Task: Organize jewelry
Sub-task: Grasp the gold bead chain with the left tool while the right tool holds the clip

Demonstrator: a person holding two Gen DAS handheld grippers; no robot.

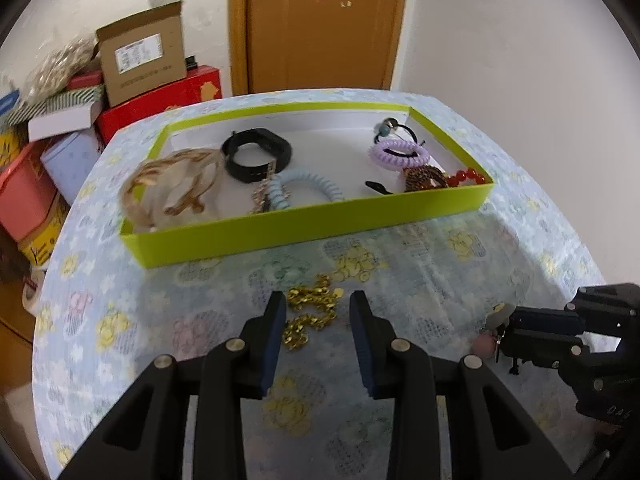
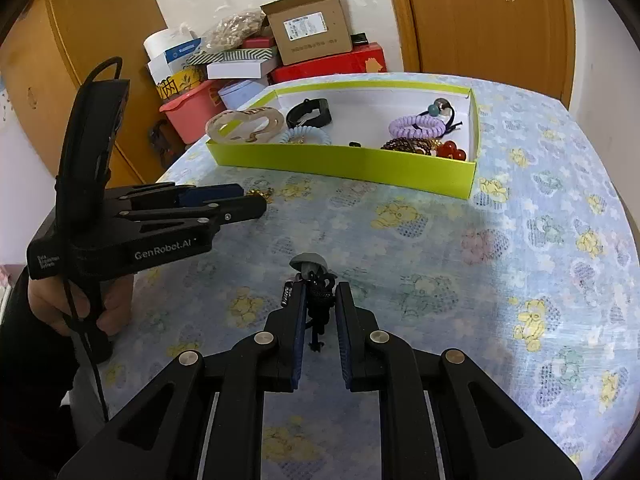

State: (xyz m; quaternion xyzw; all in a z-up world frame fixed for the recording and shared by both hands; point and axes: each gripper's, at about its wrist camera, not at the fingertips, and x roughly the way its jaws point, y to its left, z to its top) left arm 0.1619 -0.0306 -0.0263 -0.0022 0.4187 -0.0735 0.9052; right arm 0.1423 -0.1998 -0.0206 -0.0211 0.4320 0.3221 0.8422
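In front of green tray (image 1: 304, 228): gold chain (image 1: 310, 312) on tablecloth
Left gripper (image 1: 318, 308): released, straddling chain
Right gripper (image 2: 320, 300): clenched on black charm (image 2: 318, 292), nearer than tray

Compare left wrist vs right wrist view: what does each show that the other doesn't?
Left wrist only: the whole gold chain on the tablecloth, lying between the open left gripper fingers, untouched.

Right wrist only: a dark corded trinket with a grey disc on top, clamped in the right gripper; the person's hand on the left tool's handle.

Both: the green tray with the black band, purple coil tie, blue coil tie and red beads; the stacked boxes; the wooden door.
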